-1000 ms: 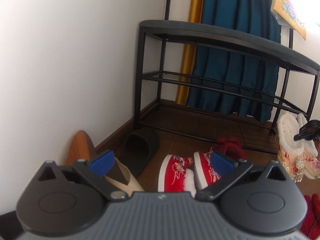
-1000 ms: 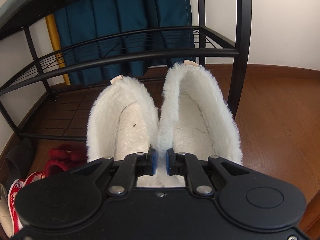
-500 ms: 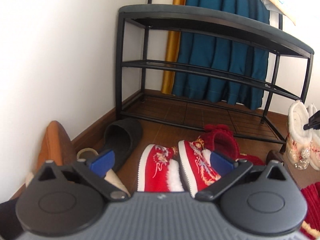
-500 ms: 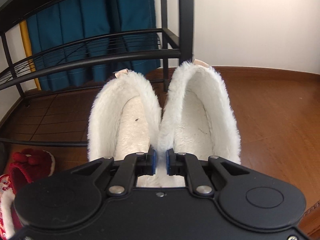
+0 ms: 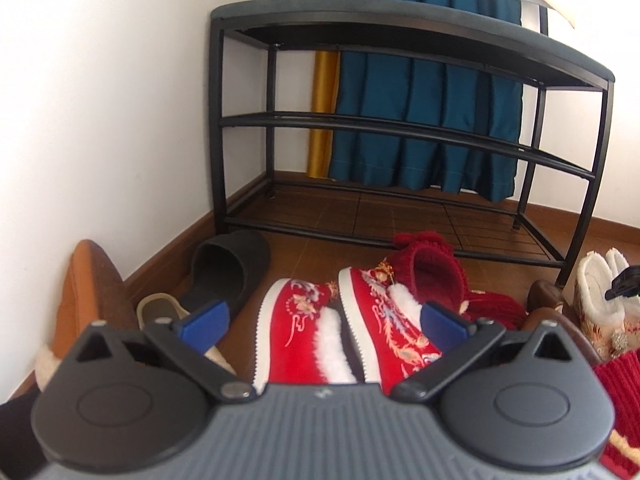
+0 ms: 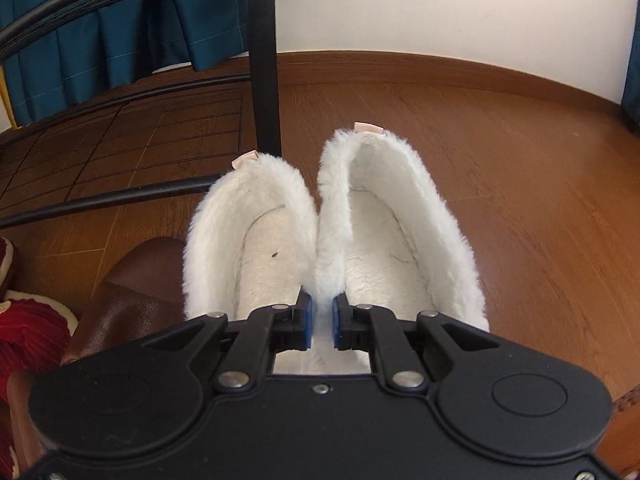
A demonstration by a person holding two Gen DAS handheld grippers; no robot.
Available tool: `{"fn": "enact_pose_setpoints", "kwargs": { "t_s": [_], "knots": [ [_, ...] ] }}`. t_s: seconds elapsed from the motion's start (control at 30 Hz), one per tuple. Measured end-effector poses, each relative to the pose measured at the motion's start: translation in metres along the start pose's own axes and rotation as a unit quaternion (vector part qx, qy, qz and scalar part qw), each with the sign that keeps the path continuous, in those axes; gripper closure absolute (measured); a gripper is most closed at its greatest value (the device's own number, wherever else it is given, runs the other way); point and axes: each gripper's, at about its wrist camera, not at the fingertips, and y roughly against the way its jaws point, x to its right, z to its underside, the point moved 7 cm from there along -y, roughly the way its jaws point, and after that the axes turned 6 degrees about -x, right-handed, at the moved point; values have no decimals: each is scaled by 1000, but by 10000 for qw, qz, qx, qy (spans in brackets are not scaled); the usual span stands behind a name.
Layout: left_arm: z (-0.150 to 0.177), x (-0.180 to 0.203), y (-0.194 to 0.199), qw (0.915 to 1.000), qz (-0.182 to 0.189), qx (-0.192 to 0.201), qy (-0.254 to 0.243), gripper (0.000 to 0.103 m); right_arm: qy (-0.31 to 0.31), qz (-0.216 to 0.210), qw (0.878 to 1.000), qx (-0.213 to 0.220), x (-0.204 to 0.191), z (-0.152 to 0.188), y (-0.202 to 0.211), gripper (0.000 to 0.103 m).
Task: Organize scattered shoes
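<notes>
Right gripper (image 6: 319,322) clamped on white fur boots (image 6: 332,236), pinching their touching inner cuffs. Left gripper (image 5: 320,322) wide apart over red shoes (image 5: 344,332). No legible writing anywhere.

Wooden floor (image 5: 304,252) bearing black shoe rack (image 5: 400,128) at 12 o'clock; black slipper (image 5: 228,268) at 10 o'clock, red embroidered shoes (image 5: 340,332) centre, red knitted slipper (image 5: 432,272) at 1 o'clock.

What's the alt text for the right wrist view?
The right gripper pinches the touching inner edges of two white furry slippers, holding the pair over a brown wood floor. A black shoe rack leg stands just behind.
</notes>
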Motion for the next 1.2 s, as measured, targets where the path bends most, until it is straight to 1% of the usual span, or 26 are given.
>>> {"fn": "enact_pose_setpoints", "kwargs": {
  "t_s": [0.13,0.27,0.33,0.43,0.5,0.53,0.57,0.6,0.63,0.73,0.77,0.8,0.87,0.97,1.03,1.1,1.13,1.2],
  "knots": [
    [7,-1,-6,9999,-13,-123,-13,0,-582,-237,9980,3,6,7,-9,91],
    [6,-3,-8,9999,-36,-94,1,0,-1076,-318,9937,21,1,7,-13,91],
    [6,-3,-8,10000,-39,-78,6,0,-1142,-332,9929,14,-4,7,-13,91],
    [5,-1,-6,10000,-14,-68,-29,0,-990,-292,9946,71,-8,5,-13,90],
    [5,0,-4,10000,10,-31,-71,0,-999,-268,9946,95,-7,3,-14,85],
    [4,1,-2,10000,20,-18,-79,0,-988,-267,9947,81,-7,2,-15,76],
    [4,1,0,10000,31,-6,-88,0,-945,-174,9953,83,-6,2,-13,62],
    [3,2,2,9999,44,5,-97,0,-849,6,9963,160,-5,0,-9,21],
    [3,2,5,9999,72,2,-108,0,-718,160,9968,307,-5,-2,-1,0],
    [2,3,15,9998,156,15,-144,0,-369,296,9969,632,-1,-7,39,0],
    [1,4,20,9997,165,35,-172,0,-369,290,9962,729,1,-8,50,0],
    [1,4,25,9997,165,60,-189,0,-469,231,9945,905,3,-9,72,0],
    [1,3,35,9996,205,108,-174,0,-593,5,9902,1268,3,-5,128,0],
    [5,1,49,9994,236,139,-227,0,-576,-505,9841,1603,-11,14,205,0],
    [11,0,62,9988,277,206,-347,0,-447,-900,9789,1779,-29,32,253,0],
    [19,0,71,9981,341,232,-468,0,-345,-1321,9712,1952,-46,53,297,0],
    [24,0,78,9975,401,250,-528,0,-346,-1559,9651,2076,-59,67,324,0],
    [32,0,90,9964,449,398,-606,0,-416,-2003,9535,2213,-77,88,362,0]
  ]
}}
